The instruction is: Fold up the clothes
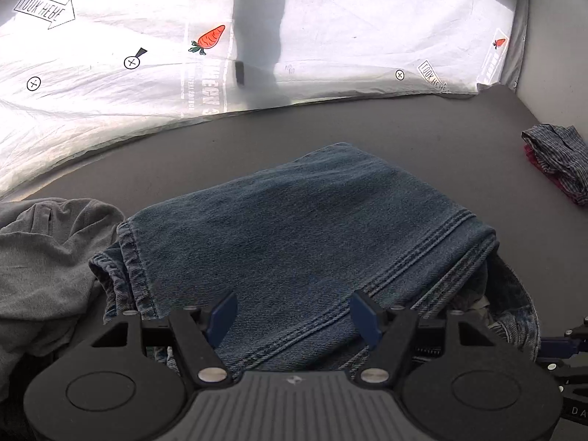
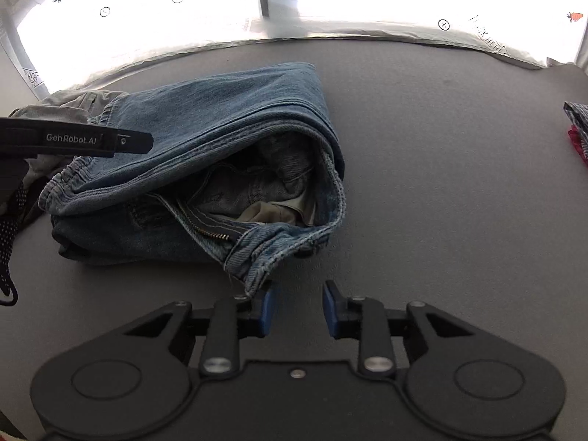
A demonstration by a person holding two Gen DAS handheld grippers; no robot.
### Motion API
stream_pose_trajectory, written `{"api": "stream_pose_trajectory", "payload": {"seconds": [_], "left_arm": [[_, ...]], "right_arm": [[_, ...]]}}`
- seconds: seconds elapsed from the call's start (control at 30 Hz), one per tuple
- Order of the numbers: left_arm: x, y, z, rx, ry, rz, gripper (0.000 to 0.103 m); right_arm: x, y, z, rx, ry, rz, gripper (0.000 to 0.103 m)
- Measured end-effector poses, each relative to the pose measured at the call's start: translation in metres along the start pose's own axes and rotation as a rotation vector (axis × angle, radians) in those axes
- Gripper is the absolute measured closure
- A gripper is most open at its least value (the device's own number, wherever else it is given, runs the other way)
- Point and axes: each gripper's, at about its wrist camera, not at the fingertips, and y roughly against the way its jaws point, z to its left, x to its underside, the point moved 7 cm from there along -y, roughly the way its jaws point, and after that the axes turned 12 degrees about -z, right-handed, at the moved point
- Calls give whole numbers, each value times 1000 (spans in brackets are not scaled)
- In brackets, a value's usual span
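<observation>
Blue jeans point(image 1: 294, 213) lie folded into a thick bundle on the grey tabletop point(image 1: 404, 128). My left gripper point(image 1: 294, 305) hovers over the near edge of the bundle, jaws wide open, nothing pinched between the blue pads. In the right wrist view the jeans point(image 2: 220, 117) show their open waistband and zipper, facing my right gripper point(image 2: 298, 290). Its jaws stand a narrow gap apart over bare tabletop point(image 2: 441, 183) with nothing between them. The frayed waistband corner lies just beside its left fingertip point(image 2: 268, 294). The left gripper's side point(image 2: 92, 139) reaches in from the left.
A crumpled grey garment point(image 1: 47, 257) lies left of the jeans and touches them. A folded striped garment point(image 1: 558, 161) on top of something red sits at the right edge. A white sheet with carrot prints point(image 1: 110, 92) hangs behind the table's far edge.
</observation>
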Motion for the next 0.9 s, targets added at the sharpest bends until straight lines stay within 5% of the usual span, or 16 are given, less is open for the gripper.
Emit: {"api": "stream_pose_trajectory", "payload": {"seconds": [0.13,0.23,0.53,0.6,0.73,0.9], "left_arm": [[19,-12,10,11,161,56,34],[22,-12,16,22,195,55,34],[23,-18,15,6,181,75,33],[27,-21,15,3,183,77,32],[26,-22,21,6,248,89,32],[31,-16,25,7,301,95,32]], "right_arm": [[-32,-4,-4,-126,-186,-93,86],[-48,-21,-14,-135,-240,-104,87],[-45,-66,-33,-107,-418,-17,91],[-42,-77,-44,-86,-538,13,103],[-39,-90,-66,-86,-778,126,103],[-51,-85,-47,52,-505,103,103]]}}
